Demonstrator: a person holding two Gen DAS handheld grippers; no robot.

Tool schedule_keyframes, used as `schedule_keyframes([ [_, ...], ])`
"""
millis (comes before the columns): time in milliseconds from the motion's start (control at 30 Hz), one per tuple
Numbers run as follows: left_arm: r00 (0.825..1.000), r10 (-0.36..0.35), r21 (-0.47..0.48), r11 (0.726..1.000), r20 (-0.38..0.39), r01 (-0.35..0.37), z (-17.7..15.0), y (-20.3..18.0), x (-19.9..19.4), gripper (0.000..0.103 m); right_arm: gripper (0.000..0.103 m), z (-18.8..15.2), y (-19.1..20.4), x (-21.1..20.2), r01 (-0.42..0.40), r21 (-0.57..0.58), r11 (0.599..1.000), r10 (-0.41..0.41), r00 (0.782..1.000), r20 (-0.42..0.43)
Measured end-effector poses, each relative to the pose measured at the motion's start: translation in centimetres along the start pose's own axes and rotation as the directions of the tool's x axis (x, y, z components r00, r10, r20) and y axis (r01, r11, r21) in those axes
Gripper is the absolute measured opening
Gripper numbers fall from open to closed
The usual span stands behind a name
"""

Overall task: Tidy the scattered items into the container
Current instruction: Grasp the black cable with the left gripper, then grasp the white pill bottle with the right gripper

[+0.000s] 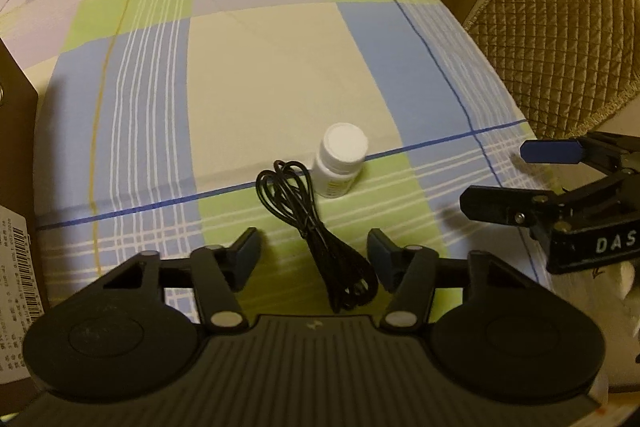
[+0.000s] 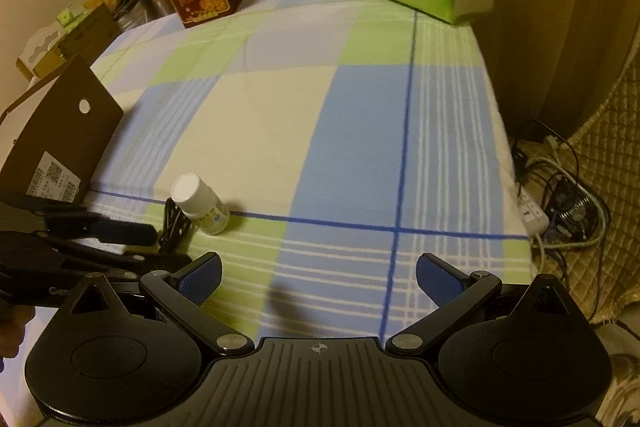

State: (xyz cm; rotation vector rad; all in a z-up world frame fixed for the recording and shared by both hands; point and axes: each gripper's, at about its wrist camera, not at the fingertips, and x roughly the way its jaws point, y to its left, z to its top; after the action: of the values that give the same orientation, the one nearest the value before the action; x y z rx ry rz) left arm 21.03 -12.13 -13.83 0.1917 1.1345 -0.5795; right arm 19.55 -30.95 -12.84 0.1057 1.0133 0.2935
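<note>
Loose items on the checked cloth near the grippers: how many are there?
2. A black cable lies bundled between the left gripper's fingers; a white bottle stands just beyond it. Others may be hidden.

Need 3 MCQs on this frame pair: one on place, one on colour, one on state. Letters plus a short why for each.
1. Where does the coiled black cable lie?
A. between the left gripper's fingers
B. inside the brown cardboard box
C. on top of the tissue packs

2. What colour is the cap of the small pill bottle?
A. red
B. white
C. green

3. How does the pill bottle stand?
A. lying on its side
B. upside down
C. upright on the checked cloth

Key: 1 A, the left wrist view shows the cable running between the two blue pads, which do not yet press on it. 2 B, the round cap on top is plain white in both views. 3 C, the cap faces up and the base sits on the cloth beside the cable.
</note>
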Motion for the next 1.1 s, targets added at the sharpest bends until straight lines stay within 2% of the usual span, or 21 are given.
schedule_keyframes([
  [100,1.000,0.025,0.008,1.000,0.011,-0.025,0.1,0.3,0.1,0.036,0.101,0.3,0.6,0.5,-0.014,-0.014,1.000,0.014,1.000,-0.003],
  [167,0.999,0.049,0.016,0.999,0.016,-0.049,0.2,0.5,0.1,0.021,0.101,0.4,1.1,0.9,-0.020,-0.029,0.999,0.020,1.000,-0.006],
  [233,0.997,0.073,0.017,0.997,0.019,-0.073,0.2,0.9,0.0,0.013,0.101,0.5,1.6,1.3,-0.026,-0.044,0.999,0.026,1.000,-0.008],
  [400,0.985,0.169,-0.021,0.986,0.022,-0.168,0.2,2.6,-0.3,0.012,0.101,0.9,3.0,2.3,-0.046,-0.083,0.995,0.046,0.999,-0.003],
  [633,0.979,0.204,-0.089,0.975,0.012,-0.202,-0.2,4.4,-0.9,0.013,0.099,0.9,5.8,3.7,-0.031,-0.220,0.975,0.042,0.998,0.046],
  [667,0.979,0.202,-0.093,0.975,0.012,-0.200,-0.2,4.6,-1.0,0.014,0.090,0.9,6.1,3.9,-0.029,-0.239,0.970,0.043,0.998,0.053],
  [733,0.981,0.194,-0.096,0.977,0.009,-0.192,-0.2,4.8,-1.0,0.014,0.082,0.9,6.7,4.4,-0.038,-0.272,0.962,0.055,0.997,0.053],
  [833,0.982,0.191,-0.087,0.978,0.007,-0.190,-0.1,4.8,-1.0,0.015,0.079,0.9,7.4,5.0,-0.035,-0.307,0.951,0.057,0.996,0.063],
  [900,0.982,0.188,-0.087,0.979,0.011,-0.187,-0.1,4.9,-0.9,0.015,0.072,0.7,7.9,5.3,-0.031,-0.339,0.940,0.057,0.996,0.068],
  [967,0.983,0.184,-0.088,0.979,0.016,-0.182,-0.1,5.0,-0.9,0.015,0.057,0.6,8.2,5.8,-0.037,-0.352,0.935,0.061,0.996,0.058],
  [1000,0.983,0.182,-0.087,0.980,0.020,-0.180,-0.1,5.1,-0.8,0.015,0.054,0.6,8.3,6.0,-0.038,-0.355,0.934,0.061,0.997,0.053],
  [1067,0.983,0.183,-0.078,0.981,0.028,-0.180,-0.1,5.2,-0.8,0.015,0.028,0.3,8.4,6.3,-0.041,-0.360,0.932,0.061,0.997,0.045],
  [1100,0.983,0.183,-0.071,0.981,0.031,-0.180,-0.1,5.1,-0.8,0.015,0.025,0.3,8.5,6.3,-0.040,-0.360,0.932,0.058,0.997,0.041],
])
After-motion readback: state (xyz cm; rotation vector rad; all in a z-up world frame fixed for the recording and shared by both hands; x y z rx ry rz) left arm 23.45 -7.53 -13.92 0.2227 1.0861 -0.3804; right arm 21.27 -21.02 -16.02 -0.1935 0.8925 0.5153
